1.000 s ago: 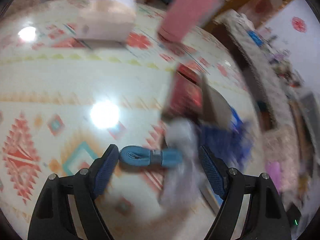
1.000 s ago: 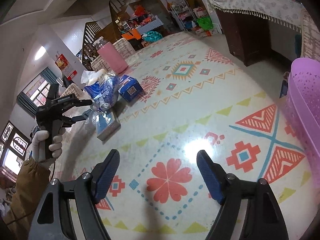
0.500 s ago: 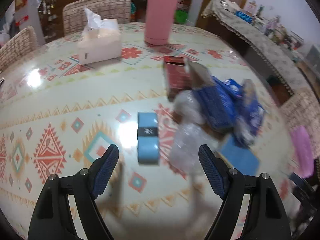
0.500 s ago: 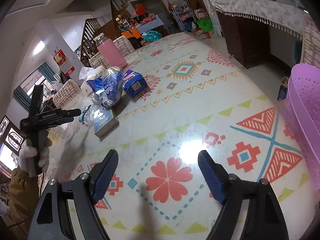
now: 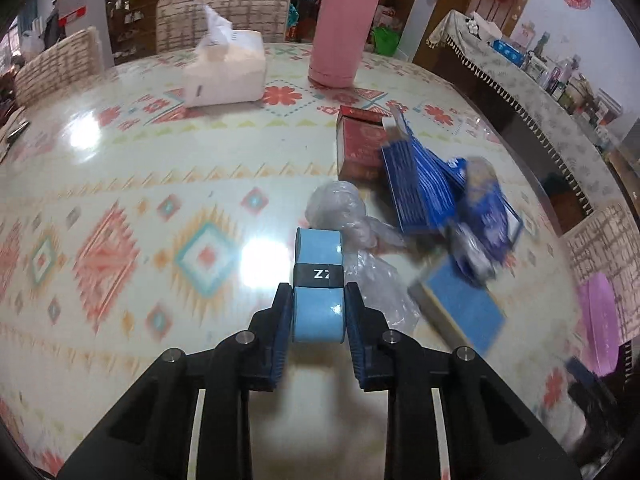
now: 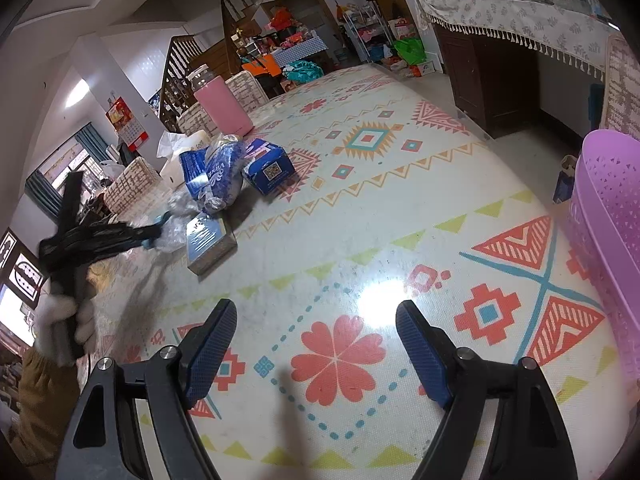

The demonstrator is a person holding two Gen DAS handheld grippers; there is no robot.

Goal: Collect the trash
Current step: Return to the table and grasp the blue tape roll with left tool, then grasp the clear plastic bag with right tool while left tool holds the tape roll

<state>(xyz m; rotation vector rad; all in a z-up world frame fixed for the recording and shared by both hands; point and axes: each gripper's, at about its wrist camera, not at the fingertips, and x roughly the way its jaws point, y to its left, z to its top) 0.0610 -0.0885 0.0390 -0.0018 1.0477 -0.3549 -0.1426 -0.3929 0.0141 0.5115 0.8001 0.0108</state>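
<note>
- Progress is at an early stage: the left gripper (image 5: 318, 312) is clamped on a light-blue roll (image 5: 318, 280) on the patterned table (image 5: 120, 184).
- Clear plastic wrap (image 5: 352, 236), blue packets (image 5: 424, 188) and a red box (image 5: 358, 144) lie just beside, uncollected.
- Right gripper (image 6: 316, 344) hangs apart, empty, near the purple basket (image 6: 612, 216), where I judge the trash goes.

Light-blue roll (image 5: 318, 292), black band, clamped upright in left gripper (image 5: 318, 312).

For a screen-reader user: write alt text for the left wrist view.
The left gripper is shut on a light blue roll with a black band on a patterned table. Beside it lie crumpled clear plastic, blue packaging and a red box; a tissue box and pink bottle stand behind.
</note>
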